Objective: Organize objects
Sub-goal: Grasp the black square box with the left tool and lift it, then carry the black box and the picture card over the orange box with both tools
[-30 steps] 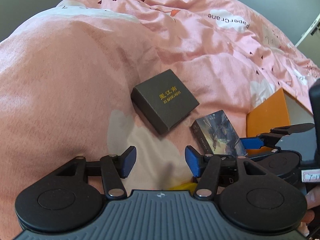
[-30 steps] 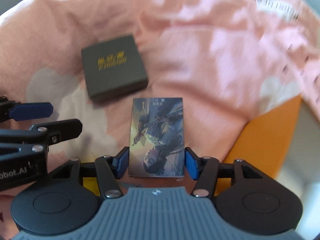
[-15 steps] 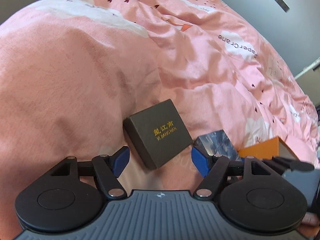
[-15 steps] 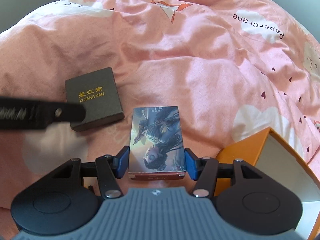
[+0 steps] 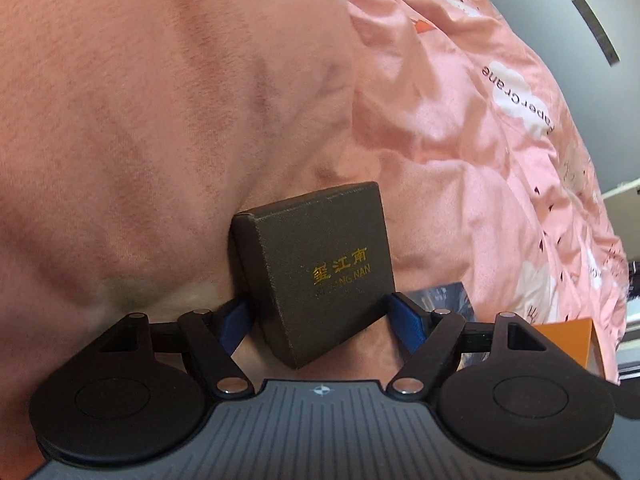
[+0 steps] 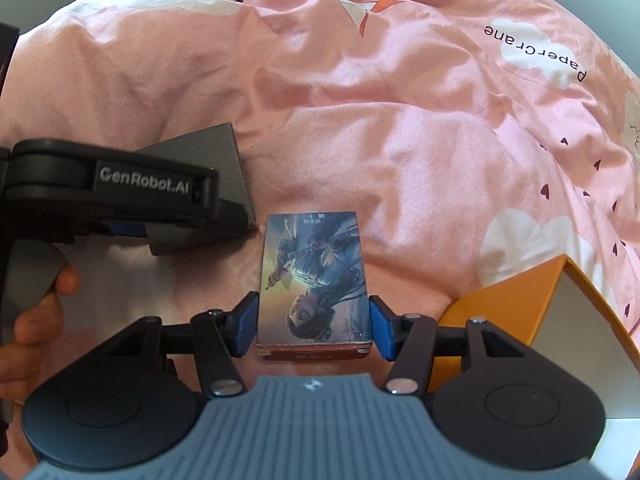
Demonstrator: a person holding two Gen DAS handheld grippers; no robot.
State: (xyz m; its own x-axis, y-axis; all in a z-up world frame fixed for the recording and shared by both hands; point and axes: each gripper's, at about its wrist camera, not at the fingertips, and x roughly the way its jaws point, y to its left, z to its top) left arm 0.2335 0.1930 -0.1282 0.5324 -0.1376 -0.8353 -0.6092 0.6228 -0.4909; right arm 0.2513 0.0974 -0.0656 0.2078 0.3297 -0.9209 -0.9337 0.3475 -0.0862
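A dark grey square box with gold lettering (image 5: 320,272) lies on the pink duvet (image 5: 160,120). My left gripper (image 5: 320,320) is open around it, its blue pads on either side and close to its corners. In the right wrist view the grey box (image 6: 216,148) is partly hidden by the left gripper body (image 6: 112,188). A card box with a figure picture (image 6: 314,284) sits between the pads of my right gripper (image 6: 314,326), which is shut on its near end. The card box also shows in the left wrist view (image 5: 444,300).
An open orange box with a pale inside (image 6: 520,312) stands at the right, next to the right gripper; it also shows in the left wrist view (image 5: 568,340). A hand (image 6: 36,312) holds the left gripper's handle. The rumpled duvet (image 6: 360,120) fills the rest.
My left gripper has moved forward over the grey box, which now sits between its open pads. The right gripper has stayed shut on the card box.
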